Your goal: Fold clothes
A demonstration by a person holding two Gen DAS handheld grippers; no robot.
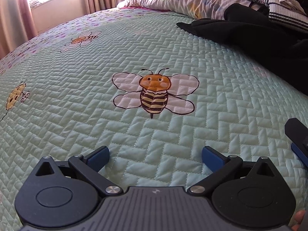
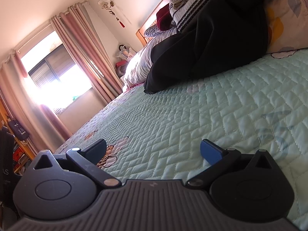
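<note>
Your left gripper (image 1: 155,156) hovers level over the bee quilt (image 1: 77,127), jaws wide, empty. Your right gripper (image 2: 154,153) tilts, likewise wide and empty. Black garment (image 1: 259,38) lies ahead, untouched.

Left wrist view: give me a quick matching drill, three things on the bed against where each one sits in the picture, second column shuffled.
Things:
1. black garment
2. big bee print
3. striped knit

Places:
A. middle of the quilt
B. top right corner, on the pile
C. right side, spread from the pillow down onto the quilt

Pairs: 1-C, 2-A, 3-B
</note>
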